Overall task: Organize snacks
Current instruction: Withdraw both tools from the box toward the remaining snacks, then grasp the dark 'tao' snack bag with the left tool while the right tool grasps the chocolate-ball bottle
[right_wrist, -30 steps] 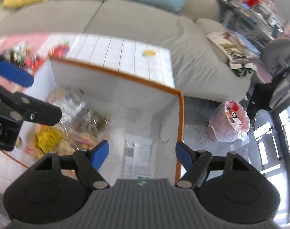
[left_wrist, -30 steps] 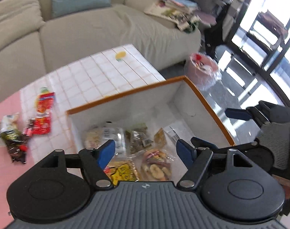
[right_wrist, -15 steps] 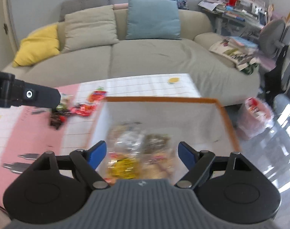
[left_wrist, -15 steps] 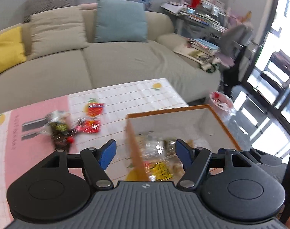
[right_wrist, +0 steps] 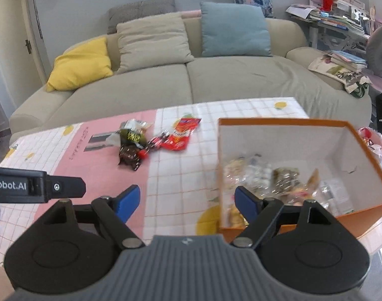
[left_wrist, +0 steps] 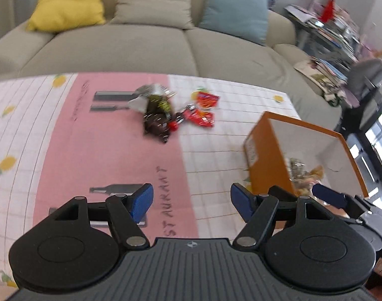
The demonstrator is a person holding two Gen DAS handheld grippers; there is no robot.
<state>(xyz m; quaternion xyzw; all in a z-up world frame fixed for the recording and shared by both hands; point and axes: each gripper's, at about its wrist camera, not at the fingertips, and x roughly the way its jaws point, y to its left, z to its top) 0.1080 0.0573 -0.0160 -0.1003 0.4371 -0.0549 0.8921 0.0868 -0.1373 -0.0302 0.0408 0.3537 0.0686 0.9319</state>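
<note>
Both claws stand spread and empty: left claw, right claw. Loose snack packets lie ahead of them; the orange box sits right.

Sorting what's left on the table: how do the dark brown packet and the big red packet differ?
The dark brown packet lies on the pink strip of the tablecloth; the big red packet lies on the white checked part. The brown one looks crumpled and bunched, the red one flatter and longer. Both sit outside the orange box, held by neither gripper.
</note>
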